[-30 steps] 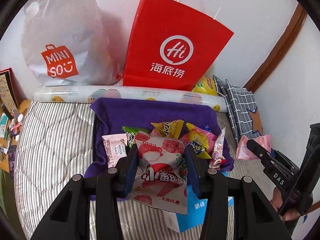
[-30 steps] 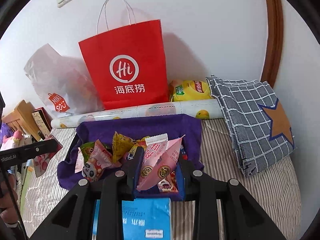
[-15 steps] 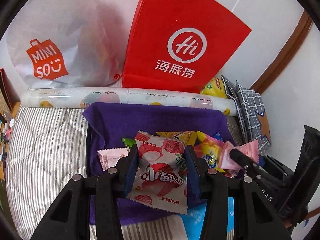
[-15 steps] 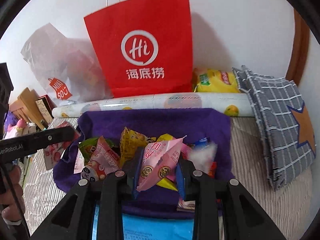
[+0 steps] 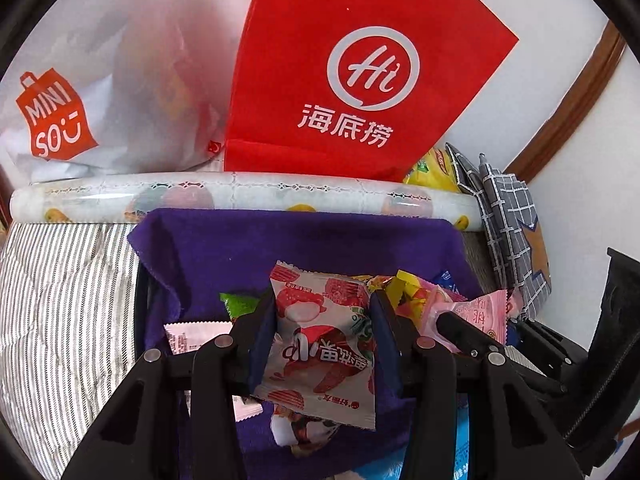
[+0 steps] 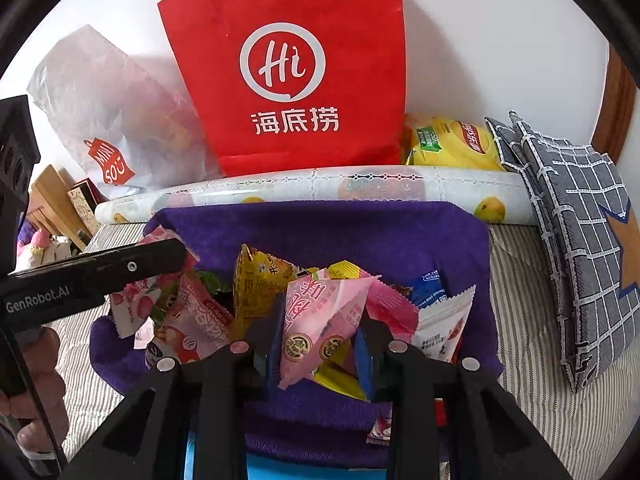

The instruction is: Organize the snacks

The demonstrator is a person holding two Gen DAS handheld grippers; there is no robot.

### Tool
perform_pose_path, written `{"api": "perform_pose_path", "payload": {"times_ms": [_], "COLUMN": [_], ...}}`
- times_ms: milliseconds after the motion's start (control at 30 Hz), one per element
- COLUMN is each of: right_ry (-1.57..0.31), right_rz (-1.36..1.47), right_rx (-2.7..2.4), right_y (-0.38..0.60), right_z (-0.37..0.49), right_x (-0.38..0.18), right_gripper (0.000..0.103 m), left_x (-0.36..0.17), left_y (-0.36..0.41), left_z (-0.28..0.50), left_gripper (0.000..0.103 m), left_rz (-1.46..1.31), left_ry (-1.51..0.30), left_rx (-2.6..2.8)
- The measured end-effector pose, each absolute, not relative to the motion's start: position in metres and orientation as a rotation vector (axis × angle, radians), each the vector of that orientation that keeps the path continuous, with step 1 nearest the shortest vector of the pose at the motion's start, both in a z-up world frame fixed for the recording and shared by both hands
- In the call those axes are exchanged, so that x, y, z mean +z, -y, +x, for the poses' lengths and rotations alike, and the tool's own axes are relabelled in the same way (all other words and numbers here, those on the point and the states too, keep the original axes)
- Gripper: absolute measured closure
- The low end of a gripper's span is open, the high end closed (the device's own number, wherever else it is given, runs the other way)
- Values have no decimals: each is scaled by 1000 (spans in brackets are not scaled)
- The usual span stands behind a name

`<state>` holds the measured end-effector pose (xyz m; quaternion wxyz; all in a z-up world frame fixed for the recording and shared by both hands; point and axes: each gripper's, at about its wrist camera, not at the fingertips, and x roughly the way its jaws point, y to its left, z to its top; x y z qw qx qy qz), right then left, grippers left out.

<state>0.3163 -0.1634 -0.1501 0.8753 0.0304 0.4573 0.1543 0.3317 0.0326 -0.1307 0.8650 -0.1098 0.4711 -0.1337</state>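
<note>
My left gripper is shut on a white and red strawberry snack packet and holds it over the purple cloth-lined box. Several loose snack packets lie in the box to the right. My right gripper is shut on a pink snack packet above the same box, over the snack pile. In the right wrist view the left gripper enters from the left with its packet. In the left wrist view the right gripper comes in from the right with the pink packet.
Behind the box lies a patterned roll. A red paper bag and a white plastic bag lean on the wall, with a yellow chip bag beside them. A grey checked cloth lies right on the striped mattress. A blue box sits below.
Both grippers have moved forward and down toward the purple box, each still holding its packet. The two grippers now sit closer to each other above the snacks.
</note>
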Motion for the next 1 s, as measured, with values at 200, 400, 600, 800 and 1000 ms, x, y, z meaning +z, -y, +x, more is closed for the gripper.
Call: {"api": "perform_pose_path", "payload": {"times_ms": [200, 400, 600, 800, 1000], "right_ry": [-945, -914, -872, -831, -790], "right_rz": [73, 88, 97, 111, 105], "right_rx": [313, 320, 307, 293, 270], "right_y": [167, 167, 168, 172, 176], "right_z": [316, 311, 300, 280, 252], "right_x": [-145, -134, -115, -89, -64], "right_gripper": [71, 55, 44, 42, 39], "left_x": [-134, -133, -119, -102, -83], "left_y": [-27, -25, -26, -24, -23], "left_z": [332, 330, 322, 305, 278], "left_gripper": [56, 56, 39, 33, 25], "left_rz": [-217, -209, -208, -184, -159], "left_ry": [-983, -990, -975, -958, -930], "left_rx": [-278, -267, -251, -246, -240]}}
